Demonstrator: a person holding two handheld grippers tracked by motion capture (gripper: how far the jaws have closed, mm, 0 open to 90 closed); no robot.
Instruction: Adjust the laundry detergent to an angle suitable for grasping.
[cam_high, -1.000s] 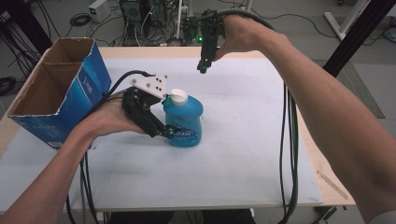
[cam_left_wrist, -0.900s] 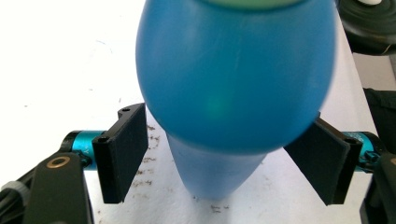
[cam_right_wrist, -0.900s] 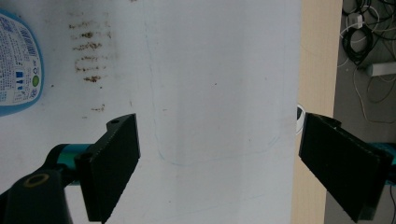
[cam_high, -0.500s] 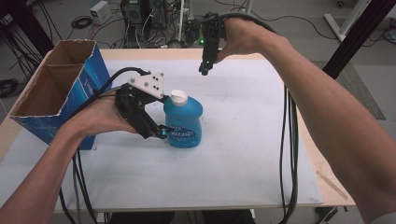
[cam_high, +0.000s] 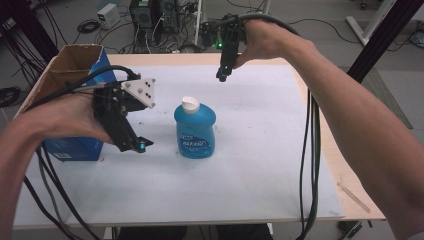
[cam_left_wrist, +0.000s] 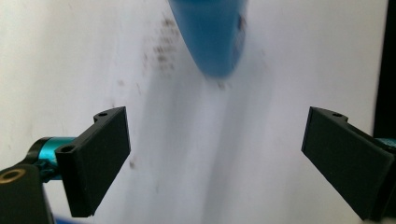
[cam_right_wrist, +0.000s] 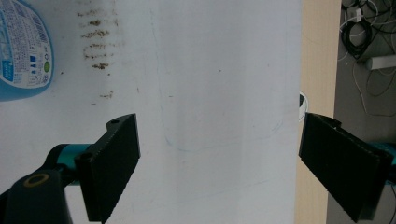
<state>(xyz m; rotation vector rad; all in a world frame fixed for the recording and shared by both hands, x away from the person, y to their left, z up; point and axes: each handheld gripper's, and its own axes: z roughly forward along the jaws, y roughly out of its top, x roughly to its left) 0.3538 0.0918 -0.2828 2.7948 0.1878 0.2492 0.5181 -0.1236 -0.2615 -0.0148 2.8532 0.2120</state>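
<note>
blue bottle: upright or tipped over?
Upright. The blue bottle stands on its base on the white table, white cap on top, free of both grippers.

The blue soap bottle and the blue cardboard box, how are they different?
The blue plastic soap bottle is rounded and closed by a white cap; the blue cardboard box is square-cornered with its top open. The bottle stands at the middle of the white table; the box sits at its left edge. The bottle looks smaller than the box. Both are blue, and both stand upright.
</note>
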